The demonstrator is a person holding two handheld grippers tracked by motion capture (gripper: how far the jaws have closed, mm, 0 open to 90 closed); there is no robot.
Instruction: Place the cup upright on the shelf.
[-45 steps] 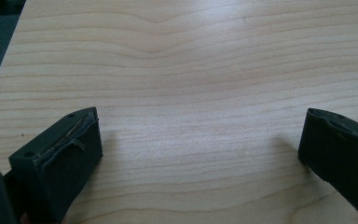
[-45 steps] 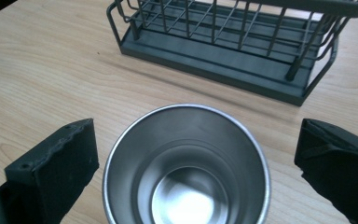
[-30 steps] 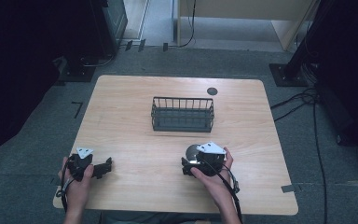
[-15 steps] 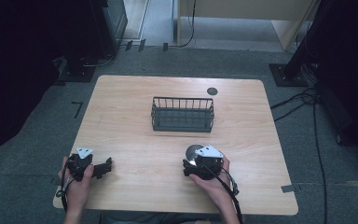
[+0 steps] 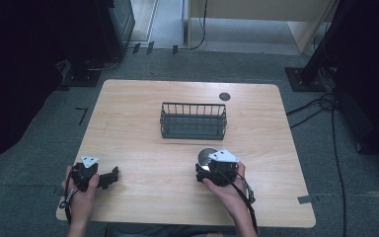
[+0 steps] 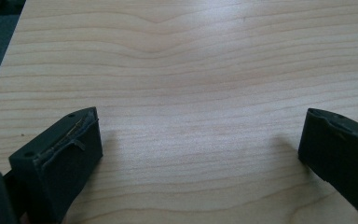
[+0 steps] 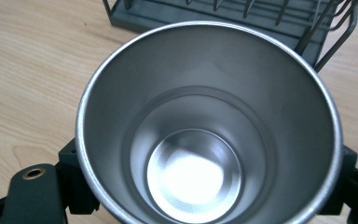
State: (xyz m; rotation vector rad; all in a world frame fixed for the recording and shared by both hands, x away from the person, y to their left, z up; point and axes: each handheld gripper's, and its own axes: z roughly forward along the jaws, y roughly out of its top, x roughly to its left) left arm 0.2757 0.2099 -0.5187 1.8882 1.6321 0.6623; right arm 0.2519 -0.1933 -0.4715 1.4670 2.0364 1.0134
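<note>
Your right gripper (image 5: pixel 212 170) has its jaws clamped on a steel cup (image 7: pixel 205 135), one jaw at each side of its wall; the cup stands mouth-up at the bench's (image 5: pixel 143 143) near right, just in front of the wire basket (image 5: pixel 193 121) at mid-bench; your left gripper (image 5: pixel 109 177) rests at the near left, jaws spread wide over bare wood.

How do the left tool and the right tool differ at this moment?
The left tool is open with nothing but bare table between its jaws; the right tool is shut on a steel cup. The left tool sits near the table's near-left corner, far from the wire basket; the right tool is just in front of the basket. Both are hand-held and low over the table.
</note>
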